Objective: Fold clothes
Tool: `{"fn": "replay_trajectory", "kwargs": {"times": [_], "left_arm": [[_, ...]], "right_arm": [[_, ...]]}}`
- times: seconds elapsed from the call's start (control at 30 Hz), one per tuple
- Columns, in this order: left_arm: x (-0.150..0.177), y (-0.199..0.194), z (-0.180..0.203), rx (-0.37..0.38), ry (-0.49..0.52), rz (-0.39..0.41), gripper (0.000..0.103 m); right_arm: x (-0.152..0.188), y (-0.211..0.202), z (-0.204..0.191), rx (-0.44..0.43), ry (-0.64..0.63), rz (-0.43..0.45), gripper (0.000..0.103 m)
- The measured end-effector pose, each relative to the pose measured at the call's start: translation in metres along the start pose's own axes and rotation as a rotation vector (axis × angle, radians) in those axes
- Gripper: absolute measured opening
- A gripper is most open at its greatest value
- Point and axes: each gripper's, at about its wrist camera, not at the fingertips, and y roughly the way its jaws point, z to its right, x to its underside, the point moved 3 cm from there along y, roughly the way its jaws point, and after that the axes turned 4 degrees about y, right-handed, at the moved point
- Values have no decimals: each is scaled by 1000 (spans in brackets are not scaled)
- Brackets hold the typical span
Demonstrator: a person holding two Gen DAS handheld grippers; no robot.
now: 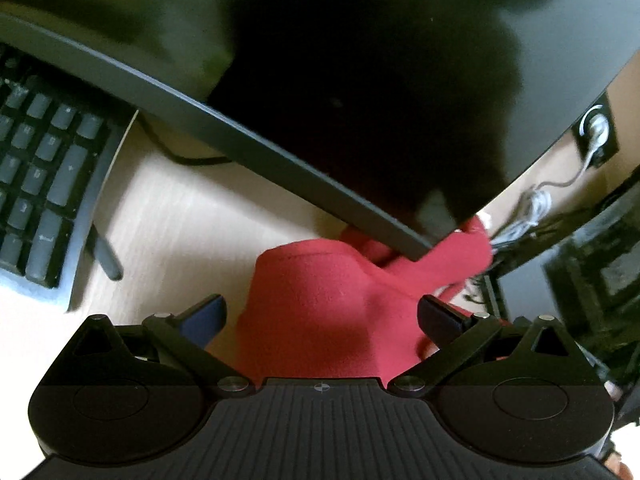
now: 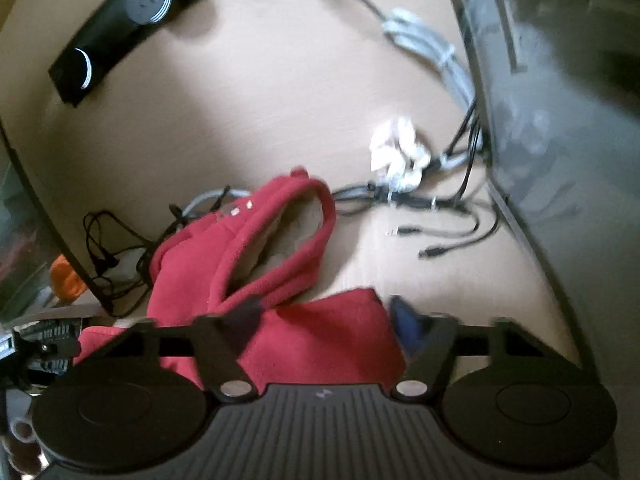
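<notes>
On the left of the left wrist view a dark keyboard (image 1: 44,168) lies on the pale tabletop (image 1: 168,216), and a black monitor (image 1: 360,80) slants across the middle. One red fleece garment (image 1: 312,312) lies bunched below the monitor's lower corner, part of it tucked behind that corner. The left tongs (image 1: 322,316) stand open, one finger on each side of the red heap, with no pad pressing on the cloth.

In the right wrist view the garment (image 2: 248,256) shows a looped opening with a paler lining, probably a hood or neck, though the blur leaves that unsure. The right tongs (image 2: 324,316) stand about half open astride its lower fold; whether the fingers (image 2: 404,320) pinch the fabric I cannot tell. Further right lie one crumpled white scrap (image 2: 398,156), a tangle of cables (image 2: 432,200), and a black power strip (image 2: 112,36) at the upper left.

The fleece looks soft, light and floppy, so it will likely sag and drape rather than hold any shape, but it should not slip much between pads. A seam, a hem or the thick rim of the opening would probably give the firmest hold, one edge for each pair of tongs, clear of the cables.
</notes>
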Motion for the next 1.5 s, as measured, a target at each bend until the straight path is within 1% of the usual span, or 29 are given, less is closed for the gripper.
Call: {"fn": "replay_trajectory", "kwargs": {"times": [0.03,0.07,0.1,0.13,0.17,0.2,0.23,0.27,0.3,0.33,0.4,0.47,0.57,0.63,0.7,0.83,0.9,0.93,0.97,1.0,1.03,1.1,1.17,1.2,1.3,1.37,1.43,1.47,1.5], "left_arm": [[1,1,3,-13,14,6,103],[2,2,6,-30,32,11,99],[2,2,9,-62,62,19,93],[3,2,13,-91,91,25,61],[4,1,15,-112,117,29,52],[5,0,16,-132,143,33,51],[6,-2,19,-150,168,38,44],[6,-4,23,-159,195,47,34],[7,-8,28,-166,222,58,30],[7,-15,35,-164,256,77,23],[7,-31,51,-154,321,114,19],[11,-53,67,-113,361,142,16],[26,-91,80,-26,408,154,16],[38,-118,85,36,433,152,16],[57,-138,80,90,438,124,19],[90,-164,50,165,399,43,26],[107,-170,32,239,368,-18,34],[117,-173,26,285,366,-47,54],[124,-173,24,313,372,-72,81],[131,-174,22,339,380,-96,90],[136,-175,21,358,392,-114,94],[139,-174,24,376,410,-134,94],[131,-176,28,398,417,-116,94],[125,-178,31,425,410,-98,95],[106,-179,39,532,360,-37,98],[95,-173,45,593,311,7,99],[84,-165,49,617,249,35,101],[81,-157,52,604,227,31,101],[80,-149,55,587,212,20,101]], "right_arm": [[1,5,1,-1,7,-15,54],[4,8,0,12,-6,-16,52],[7,9,-1,21,-27,-15,46],[7,7,-2,27,-36,-8,37],[8,6,-3,34,-46,-1,33],[9,4,-3,40,-55,6,24],[9,1,-4,42,-57,11,17],[9,-2,-4,43,-59,16,15],[9,-8,-7,36,-67,23,13],[8,-14,-10,28,-75,29,12],[7,-33,-19,6,-97,57,12],[6,-59,-29,-24,-124,89,12],[15,-104,-41,-65,-162,117,11],[30,-134,-44,-74,-186,117,11],[46,-159,-44,-72,-199,111,11],[88,-200,-28,-25,-198,93,11],[110,-214,-18,-5,-187,61,13],[121,-216,-12,4,-175,26,19],[131,-219,-7,13,-164,-8,28],[141,-221,-2,44,-151,-38,50],[150,-224,2,82,-148,-57,66],[164,-234,6,112,-156,-75,67],[168,-246,6,113,-163,-64,70],[167,-255,5,115,-170,-46,74],[154,-279,2,112,-193,16,78],[139,-297,-4,86,-218,74,83],[119,-314,-13,30,-244,164,99],[108,-322,-19,0,-257,210,103],[99,-325,-25,-30,-269,247,103]]}}
